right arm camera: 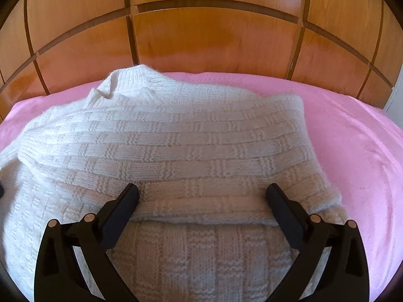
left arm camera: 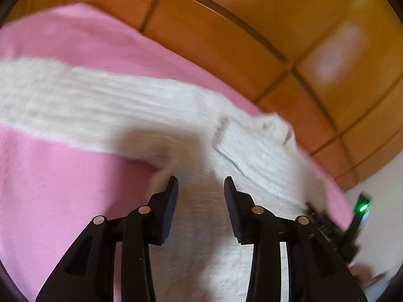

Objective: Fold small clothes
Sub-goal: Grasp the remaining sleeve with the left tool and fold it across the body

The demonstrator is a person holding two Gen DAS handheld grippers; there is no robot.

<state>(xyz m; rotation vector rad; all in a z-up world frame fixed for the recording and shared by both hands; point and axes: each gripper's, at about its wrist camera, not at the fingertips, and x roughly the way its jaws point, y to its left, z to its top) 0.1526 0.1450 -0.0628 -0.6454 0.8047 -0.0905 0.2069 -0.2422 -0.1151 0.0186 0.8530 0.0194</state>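
wooden headboard (right arm camera: 214, 45) blocks ahead, pink bedspread (right arm camera: 352, 151) open rightward

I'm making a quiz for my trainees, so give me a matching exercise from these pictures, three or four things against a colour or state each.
Things:
1. sweater
2. bed cover
3. headboard
4. right claw

Colour or state:
A. orange-brown wood
B. pink
C. open wide over the knit
D. white, textured knit

Pairs: 1-D, 2-B, 3-A, 4-C
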